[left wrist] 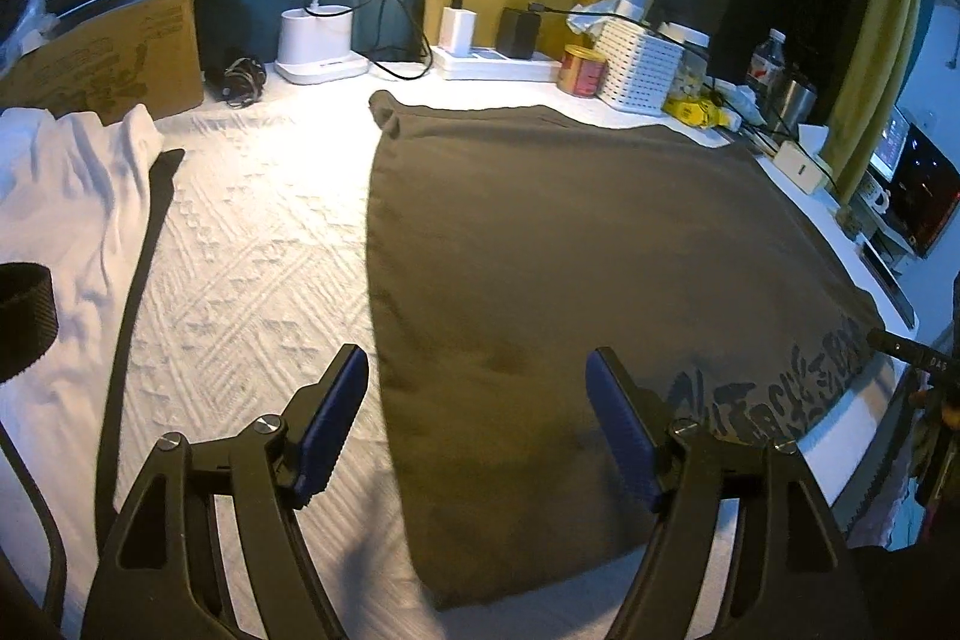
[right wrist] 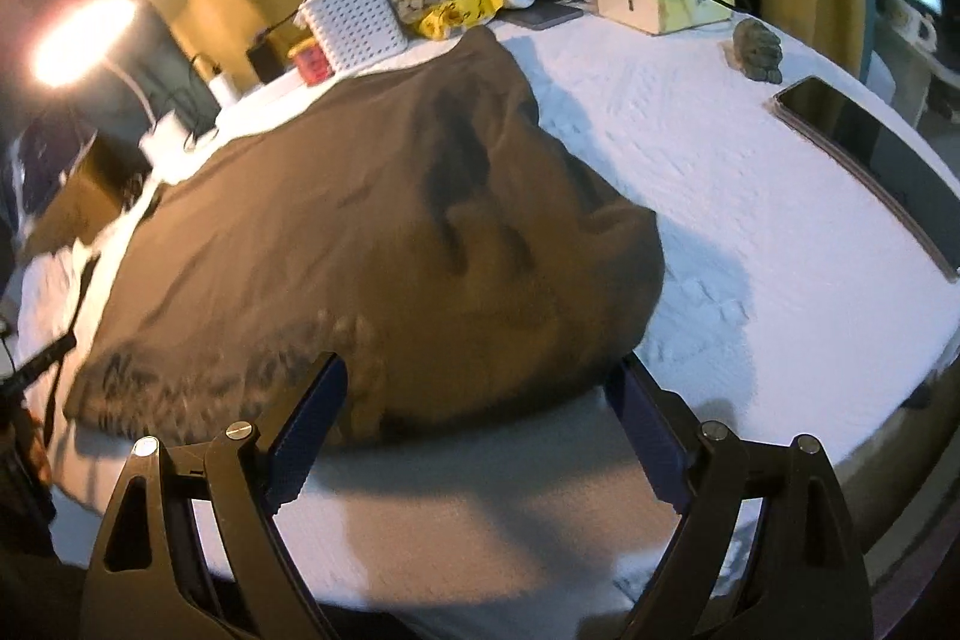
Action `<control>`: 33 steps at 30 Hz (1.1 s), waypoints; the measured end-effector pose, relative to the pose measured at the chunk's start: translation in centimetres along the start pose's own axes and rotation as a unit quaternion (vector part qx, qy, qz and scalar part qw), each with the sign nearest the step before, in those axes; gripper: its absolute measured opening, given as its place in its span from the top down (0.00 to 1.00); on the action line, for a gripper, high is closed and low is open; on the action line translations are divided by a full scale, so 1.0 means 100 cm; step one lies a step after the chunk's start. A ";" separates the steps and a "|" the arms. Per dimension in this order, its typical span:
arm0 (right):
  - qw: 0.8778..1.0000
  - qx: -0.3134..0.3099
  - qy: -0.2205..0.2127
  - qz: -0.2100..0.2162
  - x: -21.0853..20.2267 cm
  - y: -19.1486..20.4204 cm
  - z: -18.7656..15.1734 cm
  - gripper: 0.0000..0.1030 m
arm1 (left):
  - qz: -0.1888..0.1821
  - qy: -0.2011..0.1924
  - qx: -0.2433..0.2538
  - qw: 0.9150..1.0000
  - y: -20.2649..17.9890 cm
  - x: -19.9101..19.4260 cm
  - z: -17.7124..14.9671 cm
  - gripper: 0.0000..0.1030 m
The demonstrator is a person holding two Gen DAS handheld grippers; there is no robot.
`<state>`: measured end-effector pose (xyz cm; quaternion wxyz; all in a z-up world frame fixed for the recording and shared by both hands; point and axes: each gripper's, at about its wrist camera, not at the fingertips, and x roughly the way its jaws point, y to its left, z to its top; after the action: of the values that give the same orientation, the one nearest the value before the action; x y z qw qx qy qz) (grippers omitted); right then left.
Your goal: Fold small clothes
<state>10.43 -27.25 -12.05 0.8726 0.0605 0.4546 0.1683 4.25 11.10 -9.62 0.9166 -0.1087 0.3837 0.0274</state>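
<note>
Clearly the brown garment was soft, light and limp, lying partly folded on the white textured tablecloth near the table's front edge, with its printed hem toward the right; it would likely sag and slide unless pinched at a doubled edge or corner, the near-left corner looking easiest. The left gripper hovered with jaws spread over that left edge, pinching nothing. The right gripper stood spread wide just in front of the bunched near edge, empty, its pads not seen pressing on any cloth
</note>
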 end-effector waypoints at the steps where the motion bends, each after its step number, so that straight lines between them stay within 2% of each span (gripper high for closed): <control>1: 1.000 0.007 -0.002 0.007 0.003 0.001 0.002 0.12 | 0.001 0.000 -0.002 1.000 0.002 0.001 0.002 0.27; 17: 0.999 0.013 -0.017 0.036 0.058 0.028 0.056 0.13 | 0.004 0.015 -0.005 1.000 0.018 0.030 0.038 0.27; 20: 0.999 0.005 -0.013 0.038 0.070 0.030 0.068 0.25 | 0.006 0.019 -0.007 1.000 0.021 0.037 0.044 0.27; 22: 0.999 0.003 -0.009 0.037 0.078 0.031 0.075 0.42 | 0.006 0.022 -0.007 1.000 0.022 0.040 0.047 0.27; 29: 0.999 -0.033 0.002 0.018 0.098 0.041 0.093 0.55 | 0.006 0.033 -0.005 0.999 0.026 0.052 0.056 0.27; 30: 0.999 -0.039 0.002 0.014 0.100 0.043 0.094 0.62 | 0.006 0.034 -0.004 0.999 0.027 0.053 0.057 0.27; 31: 0.999 -0.045 0.002 0.008 0.102 0.045 0.094 0.74 | 0.005 0.035 -0.004 0.999 0.028 0.054 0.057 0.27; 33: 0.999 -0.048 0.005 0.012 0.105 0.045 0.097 0.80 | 0.004 0.036 -0.005 0.999 0.030 0.055 0.058 0.27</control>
<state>22.79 -18.92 -13.42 0.8701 0.0233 0.4496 0.2005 11.79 15.13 -10.08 0.9016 -0.1125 0.4168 0.0287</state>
